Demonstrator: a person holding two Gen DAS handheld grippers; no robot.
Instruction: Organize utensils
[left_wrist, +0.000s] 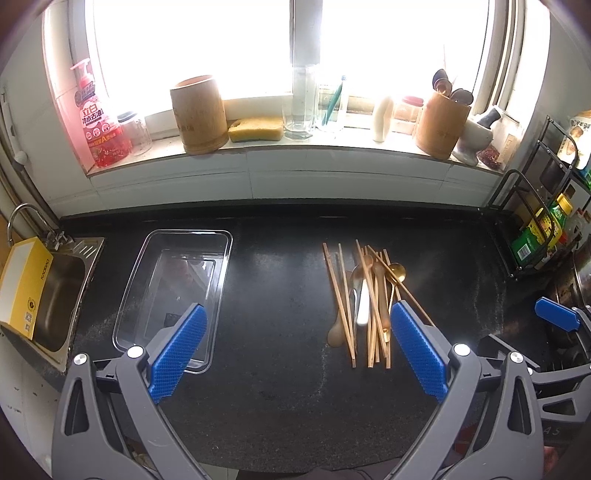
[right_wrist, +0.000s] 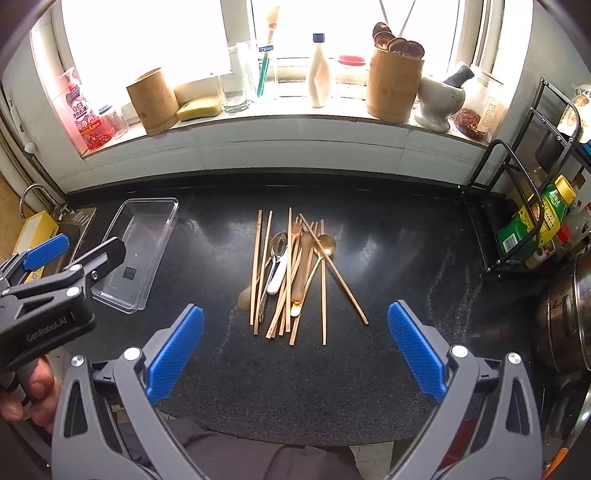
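Observation:
A pile of utensils lies on the black counter: several wooden chopsticks, a gold spoon, a white-handled metal spoon and wooden spoons. The pile also shows in the left wrist view. An empty clear plastic tray stands to its left, also in the right wrist view. My left gripper is open and empty, above the counter between tray and pile. My right gripper is open and empty, near the pile's front ends.
The windowsill holds an empty bamboo holder, a bamboo holder with ladles, a sponge, glasses, a soap bottle and a mortar. A sink with a yellow box is far left. A black wire rack with bottles and a pot stand right.

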